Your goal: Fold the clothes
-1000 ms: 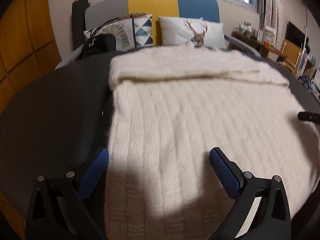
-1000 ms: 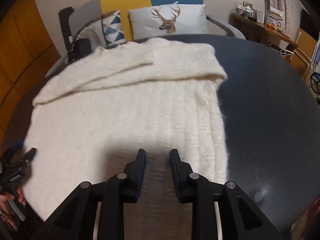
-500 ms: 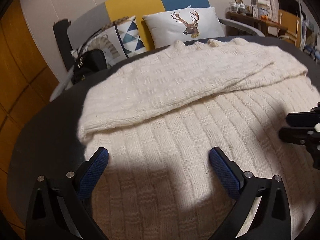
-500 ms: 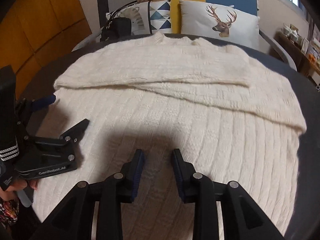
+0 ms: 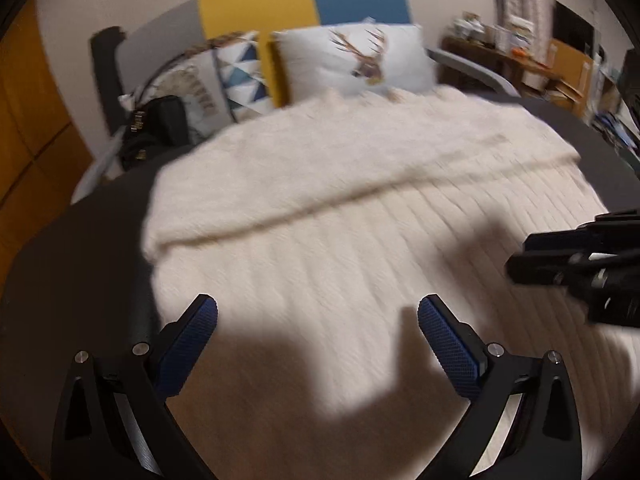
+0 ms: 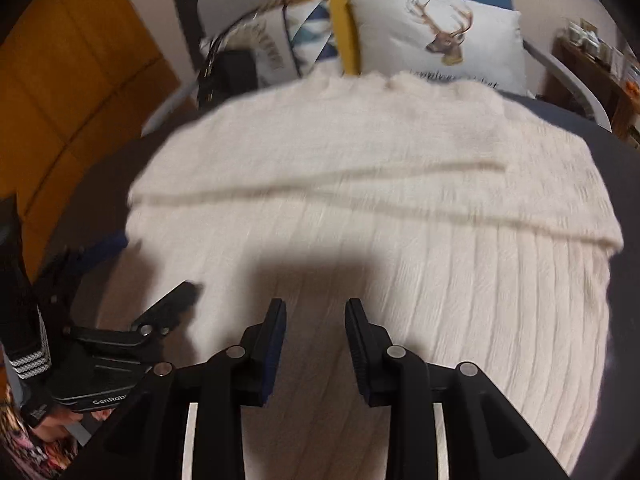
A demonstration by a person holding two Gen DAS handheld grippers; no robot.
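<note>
A cream knitted sweater (image 5: 340,208) lies flat on a dark round table (image 5: 80,260), its sleeves folded across the far part. It also shows in the right wrist view (image 6: 380,208). My left gripper (image 5: 318,312) is wide open and empty, low over the sweater's near left part. My right gripper (image 6: 316,312) is open a narrower way and empty, over the sweater's near middle. The right gripper shows at the right edge of the left wrist view (image 5: 576,264); the left gripper shows at the left of the right wrist view (image 6: 132,320).
A grey, yellow and blue sofa (image 5: 280,12) stands behind the table with a deer pillow (image 5: 356,60), a triangle pillow (image 5: 236,76) and a black handbag (image 5: 156,128). Orange wooden panels (image 6: 60,80) are at left. A cluttered wooden desk (image 5: 520,56) is at far right.
Both grippers have shifted over the sweater; the views are blurred by motion. The right gripper's jaws have opened wider. The right gripper sits closer in the left wrist view.
</note>
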